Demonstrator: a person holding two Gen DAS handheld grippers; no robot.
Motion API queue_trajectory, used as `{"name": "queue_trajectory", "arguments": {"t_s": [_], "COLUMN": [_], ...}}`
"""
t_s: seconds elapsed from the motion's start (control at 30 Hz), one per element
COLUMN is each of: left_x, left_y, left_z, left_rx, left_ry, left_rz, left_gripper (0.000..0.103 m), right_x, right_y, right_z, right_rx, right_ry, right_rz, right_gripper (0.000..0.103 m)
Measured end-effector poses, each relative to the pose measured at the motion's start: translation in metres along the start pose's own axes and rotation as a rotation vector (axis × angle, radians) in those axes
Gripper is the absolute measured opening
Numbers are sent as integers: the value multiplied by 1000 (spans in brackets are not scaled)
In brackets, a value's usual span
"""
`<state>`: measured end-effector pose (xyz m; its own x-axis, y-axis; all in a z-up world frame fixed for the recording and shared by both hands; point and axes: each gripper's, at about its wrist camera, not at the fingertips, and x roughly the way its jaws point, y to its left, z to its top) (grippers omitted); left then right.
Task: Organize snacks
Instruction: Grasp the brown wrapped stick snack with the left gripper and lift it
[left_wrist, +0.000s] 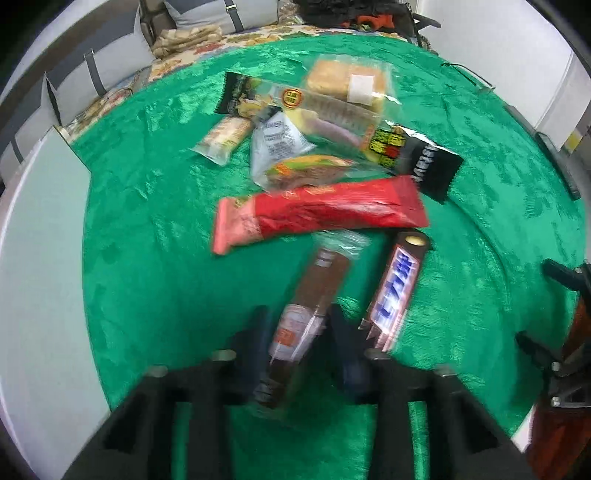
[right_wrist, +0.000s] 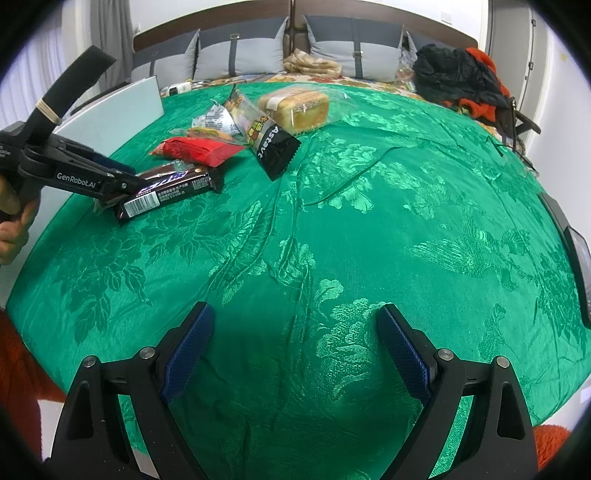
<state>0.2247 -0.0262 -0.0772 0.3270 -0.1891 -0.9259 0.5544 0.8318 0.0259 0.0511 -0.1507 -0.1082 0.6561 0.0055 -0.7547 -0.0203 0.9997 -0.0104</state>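
Left claw (left_wrist: 295, 332) has its jaws drawn in around the near end of a brown snack bar in a clear wrapper (left_wrist: 306, 306), and the pads appear to press its sides, though motion blur in the left wrist view prevents certainty about how firm the contact is. Right claw (right_wrist: 295, 347) stands wide open over bare green bedspread (right_wrist: 369, 221), holding nothing, well apart from the snacks.

Location of task items: the gripped bar lies at the near edge of the pile, on the left of the bed as the right wrist view shows it. Just beside it, to its right, lies a dark chocolate bar with blue lettering (left_wrist: 395, 291). Beyond both, a red wrapped bar (left_wrist: 325, 214) lies crosswise, its near edge over the far tip of the gripped bar's wrapper. Farther off are a black packet (left_wrist: 428, 162), a white sachet (left_wrist: 277, 140) and a bagged loaf (left_wrist: 347, 85).

Risks noted:
- Grip sits at one end only; the long bar may droop or pivot out when lifted.
- Slick clear wrapper may slide between the pads.
- Wrapper tip under the red bar may drag that bar along.
- Soft, creased bedspread gives poor support; neighbouring chocolate bar may be nudged.
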Motion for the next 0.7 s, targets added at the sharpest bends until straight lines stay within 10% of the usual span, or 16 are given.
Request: {"name": "queue_trajectory", "arguments": {"t_s": [0.4, 0.5, 0.63, 0.7], "left_x": [-42, -43, -38, -35], "left_y": [13, 12, -1, -6], "left_z": [-107, -113, -105, -107], "left_rx": [-519, -514, -450, -425], "left_ry": [-110, -149, -138, -147], "left_rz": [45, 16, 91, 140], "left_gripper": [20, 33, 82, 83], "right_x": [-1, -1, -1, -1], "right_y": [0, -1, -1, -1], "right_z": [0, -1, -1, -1], "right_rx": [-2, -1, -2, -1], "right_ry": [-1, -3, -5, -7], "right_rz": [1, 1, 1, 0], "right_gripper": [93, 93, 93, 93]}}
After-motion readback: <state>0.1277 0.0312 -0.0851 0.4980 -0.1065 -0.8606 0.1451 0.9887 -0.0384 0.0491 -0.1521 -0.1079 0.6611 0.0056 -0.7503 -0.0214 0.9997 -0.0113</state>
